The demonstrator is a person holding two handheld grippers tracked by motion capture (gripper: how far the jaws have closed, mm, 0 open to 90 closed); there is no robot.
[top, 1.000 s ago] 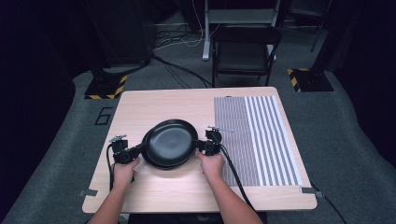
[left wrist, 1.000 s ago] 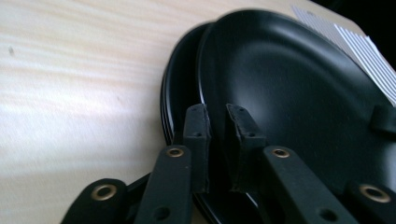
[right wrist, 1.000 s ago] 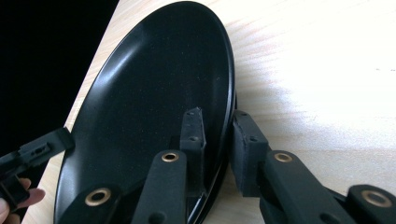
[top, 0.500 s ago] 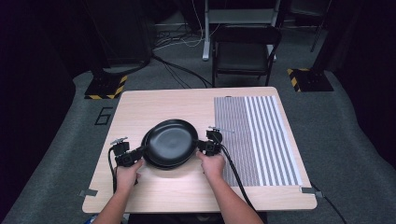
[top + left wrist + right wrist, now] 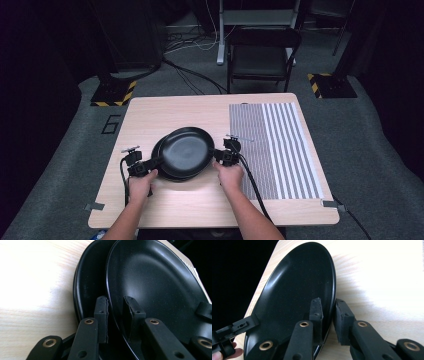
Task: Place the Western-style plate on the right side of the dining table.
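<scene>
Upper black plate (image 5: 186, 151) gripped at opposite rims by left tongs (image 5: 150, 165) and right tongs (image 5: 220, 156), raised slightly off-centre above lower black plate (image 5: 86, 287) on worktop (image 5: 150, 115); separation judged begun, placement elsewhere outstanding.

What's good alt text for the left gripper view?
The left gripper clamps the near rim of a black plate, one jaw on each side of the rim. That top plate sits offset over a second black plate on a light wooden table. The right gripper's jaw grips the top plate's far rim.
</scene>
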